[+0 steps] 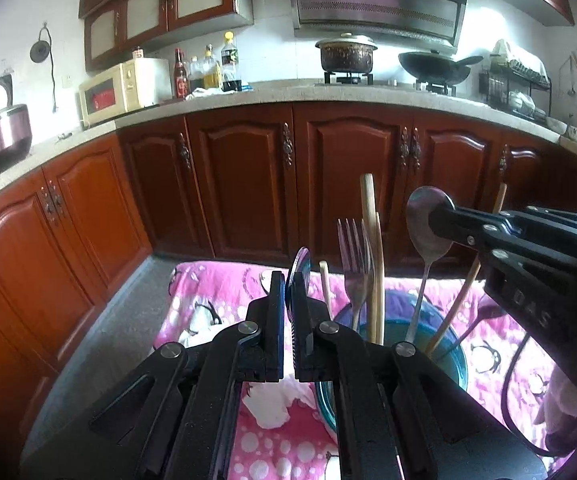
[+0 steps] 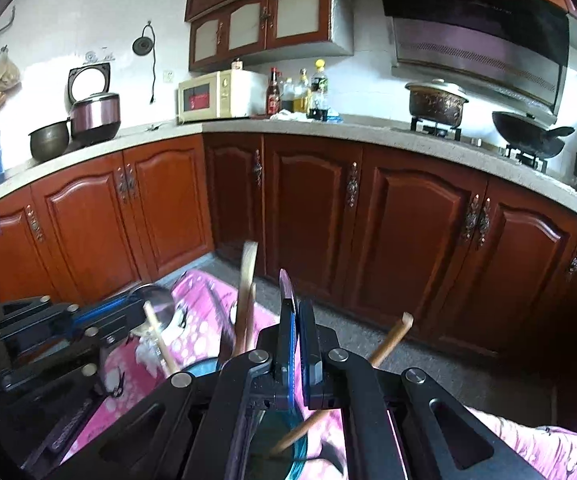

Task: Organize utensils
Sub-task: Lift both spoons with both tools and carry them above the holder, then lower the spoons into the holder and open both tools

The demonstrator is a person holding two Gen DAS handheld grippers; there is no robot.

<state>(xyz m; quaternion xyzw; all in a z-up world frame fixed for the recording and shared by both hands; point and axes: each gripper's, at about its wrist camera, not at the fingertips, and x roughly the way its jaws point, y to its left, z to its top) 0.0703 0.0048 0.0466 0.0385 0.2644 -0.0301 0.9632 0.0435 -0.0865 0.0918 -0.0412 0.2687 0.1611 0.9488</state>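
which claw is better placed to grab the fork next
Left, probably: the fork stands right beside the left claw and is not seen from the right camera. But it grips a spoon, as the right claw does a second spoon, so release first.

The kitchen has white tiled walls (image 2: 68,20) and a gray floor (image 1: 100,344). Red-brown wooden cupboards (image 1: 244,176) run under a long speckled worktop (image 1: 272,94). More cupboards (image 1: 160,4) hang high on the wall. A cream microwave (image 1: 122,90), some bottles (image 1: 208,70), a pot (image 1: 346,54) and a black wok (image 1: 436,66) sit up there. Daylight makes the walls bright.
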